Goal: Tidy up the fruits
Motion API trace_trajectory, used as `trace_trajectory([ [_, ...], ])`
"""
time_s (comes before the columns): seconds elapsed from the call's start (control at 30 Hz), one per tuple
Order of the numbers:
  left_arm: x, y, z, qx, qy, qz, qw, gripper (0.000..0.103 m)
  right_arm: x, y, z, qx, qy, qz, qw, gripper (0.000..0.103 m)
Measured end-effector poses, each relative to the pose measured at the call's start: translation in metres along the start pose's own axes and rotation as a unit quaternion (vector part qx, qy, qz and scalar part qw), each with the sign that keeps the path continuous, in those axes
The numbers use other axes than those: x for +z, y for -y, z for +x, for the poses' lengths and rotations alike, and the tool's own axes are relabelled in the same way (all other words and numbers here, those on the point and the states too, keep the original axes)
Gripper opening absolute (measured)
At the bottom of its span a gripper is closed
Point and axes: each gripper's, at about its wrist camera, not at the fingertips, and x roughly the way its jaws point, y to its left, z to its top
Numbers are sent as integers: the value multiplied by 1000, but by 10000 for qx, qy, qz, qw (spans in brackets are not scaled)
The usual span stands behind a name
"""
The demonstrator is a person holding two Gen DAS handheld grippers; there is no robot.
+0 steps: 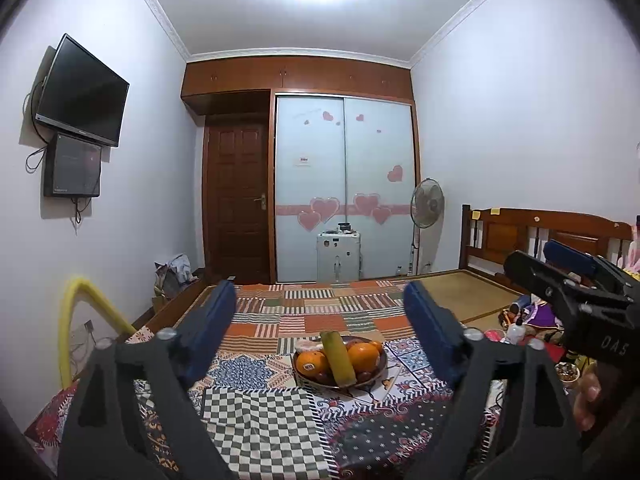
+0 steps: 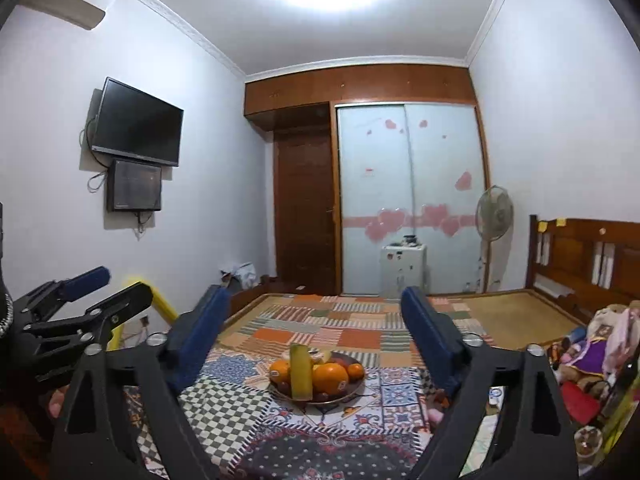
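Observation:
A dark bowl (image 1: 385, 361) (image 2: 336, 397) stands on the patchwork bedspread (image 1: 264, 420), ahead of both grippers. In it lie oranges (image 1: 364, 356) (image 2: 330, 376), some darker small fruit and a long yellow-green fruit (image 1: 338, 356) (image 2: 301, 372) that leans across the top. My left gripper (image 1: 319, 292) is open above the near side of the bed, with the bowl framed between its blue pads and well beyond them. My right gripper (image 2: 316, 294) is likewise open and holds nothing. Each gripper also shows at the edge of the other's view: the right gripper (image 1: 530, 254), the left gripper (image 2: 126, 280).
Toys, a bottle and small cups (image 2: 588, 364) crowd the bed's right side below the wooden headboard (image 1: 540, 232). A yellow padded rail (image 1: 70, 328) stands at the left edge. Beyond the bed are a white case (image 1: 338, 254), a standing fan (image 1: 427, 204) and a wall television (image 1: 80, 92).

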Motion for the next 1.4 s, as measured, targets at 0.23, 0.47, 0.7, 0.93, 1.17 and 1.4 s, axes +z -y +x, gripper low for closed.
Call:
trace_trajectory([
  [0.23, -4, 1, -9, 42, 16, 77, 10000, 101, -5, 0, -9, -176, 6, -38, 9998, 103],
  [0.47, -5, -1, -10, 47, -30, -26, 10000, 102, -10, -1, -12, -165, -45, -25, 9999, 103],
  [0.7, -7, -1, -9, 37, -56, -44, 10000, 103, -12, 1, -13, -172, -42, -15, 9998, 103],
  [0.93, -8, 0, -9, 15, -57, -6, 10000, 103, -12, 1, -14, -177, -41, -13, 9998, 103],
  [1.17, -8, -2, -8, -4, -62, 24, 10000, 103, -11, 3, -14, -170, -38, 2, 9998, 103],
  [1.4, -8, -1, -7, -13, -61, 37, 10000, 103, -10, 1, -15, -153, -37, -2, 9999, 103],
])
